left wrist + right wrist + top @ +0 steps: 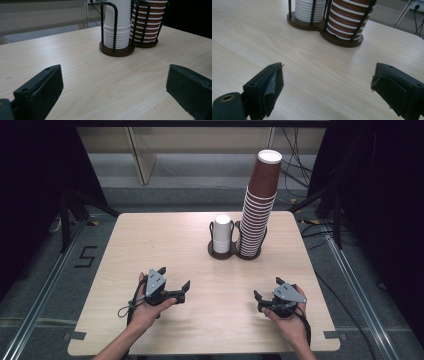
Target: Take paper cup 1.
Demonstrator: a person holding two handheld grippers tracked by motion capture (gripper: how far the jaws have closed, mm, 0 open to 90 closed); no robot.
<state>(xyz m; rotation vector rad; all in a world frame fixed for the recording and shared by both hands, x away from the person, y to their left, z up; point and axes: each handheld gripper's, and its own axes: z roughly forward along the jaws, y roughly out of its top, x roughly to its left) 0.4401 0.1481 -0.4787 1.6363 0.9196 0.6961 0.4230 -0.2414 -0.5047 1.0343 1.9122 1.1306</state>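
High view shows the tall stack of brown paper cups with white rims [258, 205] standing in a dark wire holder with a round brown double base [235, 252] at the far middle of the pale wooden table [150, 250]; a shorter stack of white paper cups [222, 234] sits in the same holder, just left of the brown stack and touching nothing else. Both grippers rest well apart from the holder, on the near side of it: the left gripper [175, 282] to its near left and the right gripper [270, 287] to its near right, each with jaws spread wide and nothing between them, as the gripper views confirm with bare tabletop between the black pads. The brown stack rises far above the holder's wire posts and leans slightly, so its top cup [266, 170] looks the easiest to reach. A paper cup is, by my judgement, very light, thin-walled and easy to crush, and nested cups tend to cling together. I would take the top cup just below its rolled rim, where the wall is stiffest, squeeze gently, and lift straight along the stack's axis while the holder keeps the rest in place.
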